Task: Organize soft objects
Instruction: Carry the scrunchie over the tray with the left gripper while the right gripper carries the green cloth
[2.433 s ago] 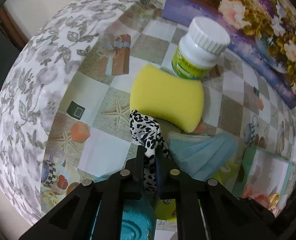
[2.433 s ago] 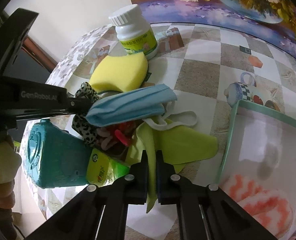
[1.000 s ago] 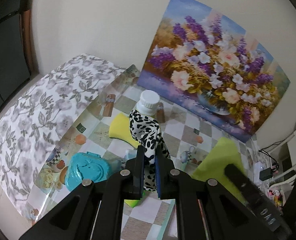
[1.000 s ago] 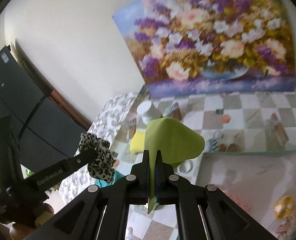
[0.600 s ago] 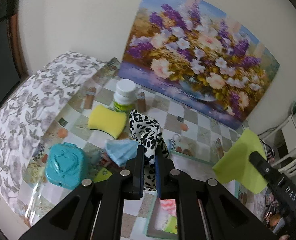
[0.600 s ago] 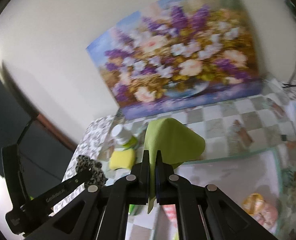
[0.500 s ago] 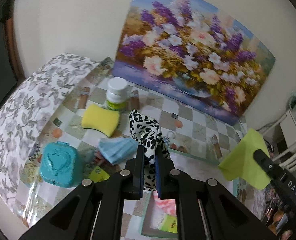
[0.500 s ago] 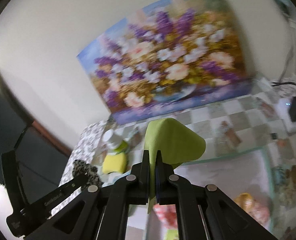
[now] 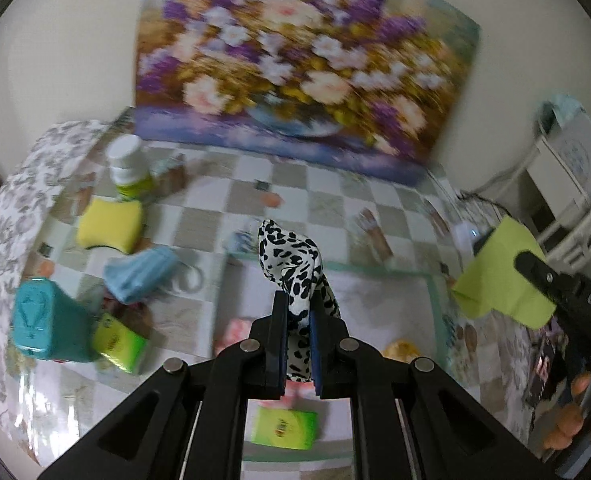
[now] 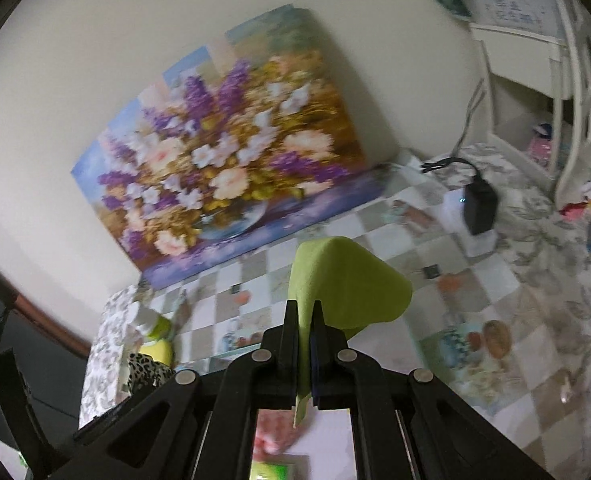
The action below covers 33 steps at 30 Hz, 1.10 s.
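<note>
My left gripper [image 9: 297, 300] is shut on a black-and-white leopard-print scrunchie [image 9: 295, 256] and holds it high above a green-rimmed tray [image 9: 433, 284]. My right gripper [image 10: 304, 312] is shut on a lime-green cloth [image 10: 343, 280], also raised; the cloth also shows at the right of the left wrist view [image 9: 503, 276]. On the table at the left lie a yellow sponge [image 9: 109, 226] and a blue face mask [image 9: 139, 274]. The scrunchie shows at the lower left of the right wrist view [image 10: 145, 368].
A white-capped bottle [image 9: 129, 168], a teal box [image 9: 41, 322] and a green packet [image 9: 115, 344] stand left of the tray. Another green packet [image 9: 285, 432] lies in the tray. A flower painting [image 9: 295, 60] leans on the wall. A black charger [image 10: 481, 202] sits at the right.
Both grippers rose from the pile with the scrunchie and the cloth and have moved right; the left one is now over the tray. Both stay shut.
</note>
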### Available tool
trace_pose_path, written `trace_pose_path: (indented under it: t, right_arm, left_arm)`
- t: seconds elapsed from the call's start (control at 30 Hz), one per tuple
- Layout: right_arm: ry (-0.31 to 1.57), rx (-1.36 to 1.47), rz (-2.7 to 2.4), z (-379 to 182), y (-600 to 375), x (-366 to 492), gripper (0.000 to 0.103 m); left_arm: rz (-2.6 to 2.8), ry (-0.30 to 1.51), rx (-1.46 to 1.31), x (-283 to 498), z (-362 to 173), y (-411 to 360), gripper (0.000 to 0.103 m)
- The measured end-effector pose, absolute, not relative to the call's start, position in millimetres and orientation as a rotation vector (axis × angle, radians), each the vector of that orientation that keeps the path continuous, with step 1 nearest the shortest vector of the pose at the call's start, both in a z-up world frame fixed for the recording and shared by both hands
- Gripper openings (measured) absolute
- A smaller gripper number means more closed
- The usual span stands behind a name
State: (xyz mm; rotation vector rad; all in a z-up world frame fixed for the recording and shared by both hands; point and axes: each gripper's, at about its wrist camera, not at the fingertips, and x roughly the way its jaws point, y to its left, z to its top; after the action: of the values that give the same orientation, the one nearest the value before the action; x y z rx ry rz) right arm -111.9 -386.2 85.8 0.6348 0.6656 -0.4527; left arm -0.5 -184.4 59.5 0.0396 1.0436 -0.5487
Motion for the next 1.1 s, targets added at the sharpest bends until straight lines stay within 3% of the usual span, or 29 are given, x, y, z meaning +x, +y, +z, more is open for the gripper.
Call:
trace_pose_path:
  t: [0.3,0.7,1.1]
  right_arm:
    - [0.741,0.647,-0.476,56,-400,-108,0.005]
    - [1.007,0.680,-0.437,-41,-390,-74,0.007]
    - [1.120,0.653,-0.403,-67,-372,-55,0.008]
  left_arm:
    - [-0.578,1.113,0.071,-2,26,-201,0.009]
    - [-0.568,1.171,0.076,12,-21,-207,0.009]
    - [-0.562,1.211,0.125,12,-45,-217,0.013]
